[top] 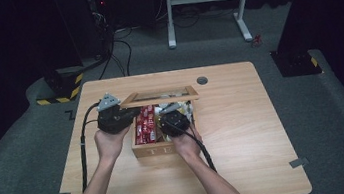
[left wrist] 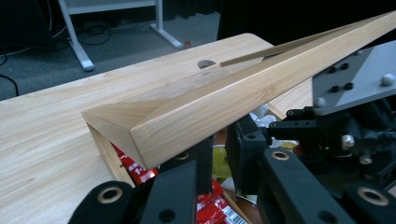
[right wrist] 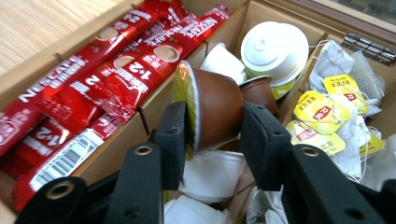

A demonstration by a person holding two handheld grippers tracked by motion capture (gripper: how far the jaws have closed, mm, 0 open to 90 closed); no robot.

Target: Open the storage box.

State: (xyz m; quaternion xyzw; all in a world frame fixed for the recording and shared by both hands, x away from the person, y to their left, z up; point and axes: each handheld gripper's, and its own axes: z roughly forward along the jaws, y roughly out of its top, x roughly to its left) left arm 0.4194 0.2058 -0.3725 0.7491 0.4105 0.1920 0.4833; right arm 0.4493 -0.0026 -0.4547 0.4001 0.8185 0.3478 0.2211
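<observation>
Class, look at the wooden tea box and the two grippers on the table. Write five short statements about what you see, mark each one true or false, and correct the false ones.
1. The right gripper grips a brown capsule. True.
2. The box lid is shut flat. False: it is raised, and the left gripper is at its edge.
3. The red sachets lie in a compartment beside the capsules. True.
4. The tea bags have blue tags. False: the tags are yellow.
5. The box stands on the floor. False: it stands on the table.
</observation>
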